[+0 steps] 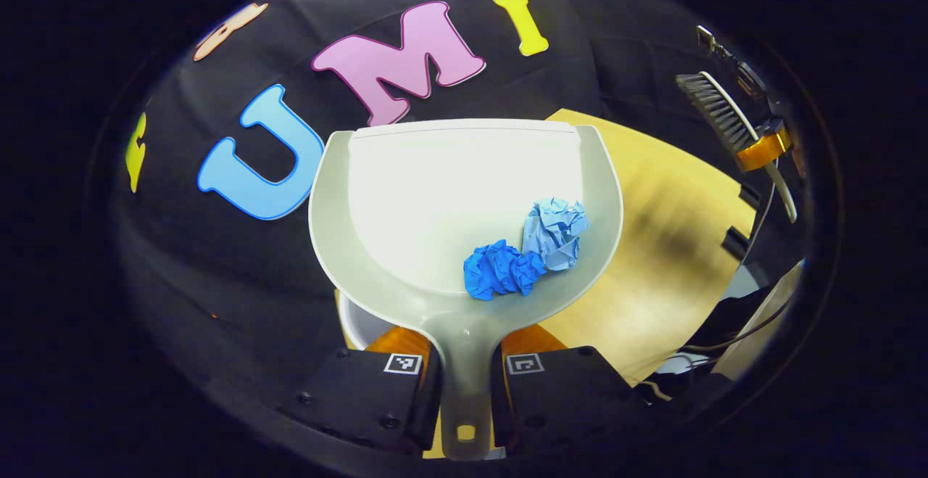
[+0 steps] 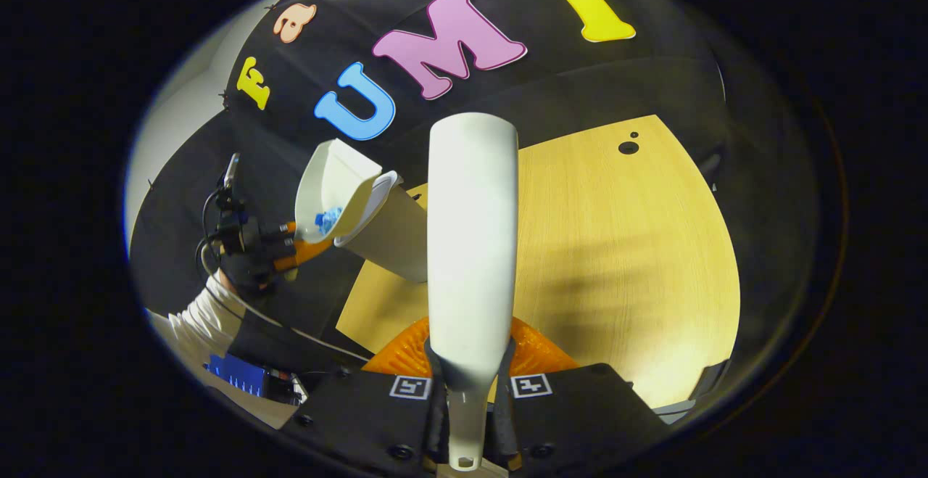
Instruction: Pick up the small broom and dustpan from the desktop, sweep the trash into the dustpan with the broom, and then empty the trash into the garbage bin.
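Both claws are pinching handles: the left gripper (image 1: 464,384) is clamping the pale grey plastic dustpan (image 1: 435,195), the right gripper (image 2: 470,398) the white-backed small broom (image 2: 471,246). Beyond the dustpan, the light wooden desktop (image 1: 674,246) is lying. Inside the dustpan's near right corner, a pale blue crumpled paper wad (image 1: 555,231) is touching a smaller deep blue crumpled wad (image 1: 500,269).

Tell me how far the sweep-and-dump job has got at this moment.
Done: both tools are picked up and the sweeping looks finished, since two crumpled paper wads lie in the dustpan. In hand: the left tongs grip the dustpan's handle, lifted beside the bin; the right tongs grip the broom. Left: tipping the wads into the bin.
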Tool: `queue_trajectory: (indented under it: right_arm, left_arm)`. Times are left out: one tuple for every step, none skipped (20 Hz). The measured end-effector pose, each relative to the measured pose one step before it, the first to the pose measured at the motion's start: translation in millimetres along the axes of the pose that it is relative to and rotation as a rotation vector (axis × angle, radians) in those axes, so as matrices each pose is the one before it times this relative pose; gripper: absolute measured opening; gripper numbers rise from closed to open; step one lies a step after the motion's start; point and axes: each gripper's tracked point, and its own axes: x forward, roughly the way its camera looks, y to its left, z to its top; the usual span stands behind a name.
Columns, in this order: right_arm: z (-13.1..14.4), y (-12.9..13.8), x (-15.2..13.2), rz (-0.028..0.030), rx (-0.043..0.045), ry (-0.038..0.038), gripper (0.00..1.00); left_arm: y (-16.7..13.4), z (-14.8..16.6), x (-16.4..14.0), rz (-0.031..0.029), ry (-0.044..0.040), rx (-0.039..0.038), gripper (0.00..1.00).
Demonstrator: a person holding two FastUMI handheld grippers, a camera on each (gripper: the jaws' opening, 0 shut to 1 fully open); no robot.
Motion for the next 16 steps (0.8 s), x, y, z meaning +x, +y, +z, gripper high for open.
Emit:
queue_trajectory:
  right_arm:
    - [-2.61,2.54,0.7,0.00468,0.00658,0.00334,0.25]
    - [-3.56,1.76,2.28,0.00475,0.00553,0.00959,0.25]
    - [-2.59,-0.46,1.4,-0.0022,0.00409,0.00364,0.25]
    - [-1.48,-0.65,1.67,0.00058,0.00449,0.00972,0.25]
    - [-0.66,-0.31,1.61,-0.00414,0.00379,0.00418,0.25]
    - [-0.16,0.39,0.33,-0.0012,0.00122,0.00485,0.25]
    - [-0.52,0.45,0.92,0.00058,-0.00186,0.00412,0.25]
    - [-0.57,0.97,-0.39,0.00079,-0.00193,-0.00024,0.25]
    - [0.09,1.16,-0.92,0.00385,-0.00219,0.00133,0.25]
    - [-0.5,1.26,-1.23,0.00272,-0.00341,0.00056,0.25]
    - [-1.07,-0.41,-0.03,0.00087,-0.00266,0.00195,0.25]
    - [-2.3,-1.2,0.12,-0.00289,-0.00294,0.00675,0.25]
    - [-1.71,-2.03,0.39,-0.00725,-0.00218,0.00537,0.25]
    - [-1.82,-0.95,-0.04,-0.00443,-0.00217,0.00492,0.25]
    - [-2.2,-0.06,-1.02,-0.00024,0.00052,0.0057,0.25]
    - [-1.36,-0.48,-0.68,0.00041,0.00027,0.00315,0.25]
  left_arm:
    - [2.48,-4.25,1.92,0.04816,0.02456,0.03435,0.26]
    - [3.1,2.35,-1.73,0.04962,0.03476,0.03634,0.26]
    - [2.77,-3.14,0.46,0.04619,0.03014,0.03775,0.26]
    - [-0.98,0.12,0.95,0.03735,0.03067,0.03479,0.26]
    - [-2.62,-0.75,0.73,0.02534,0.04012,0.037,0.26]
    - [2.14,2.02,-3.67,0.02083,0.03477,0.03304,0.26]
    - [0.67,0.65,-0.7,0.02451,0.02803,0.03913,0.26]
    - [0.12,-2.73,0.1,0.01855,0.03446,0.04101,0.26]
    - [-1.39,-2.43,0.95,0.01658,0.03237,0.04517,0.26]
    - [2.47,-7.93,3.69,0.01311,0.03269,0.05202,0.26]
    - [1.16,-6.88,5.88,0.01709,0.02842,0.05232,0.26]
    - [4.53,-8.94,3.22,0.02386,0.02497,0.05031,0.26]
    - [2.95,-5.05,2.05,0.03059,0.01927,0.04567,0.26]
    - [4.43,-4.18,1.28,0.03499,0.02072,0.04753,0.26]
    - [4.94,-3.52,0.65,0.04753,0.01708,0.05631,0.26]
    - [5.71,-4.04,0.17,0.06166,0.01189,0.06454,0.26]
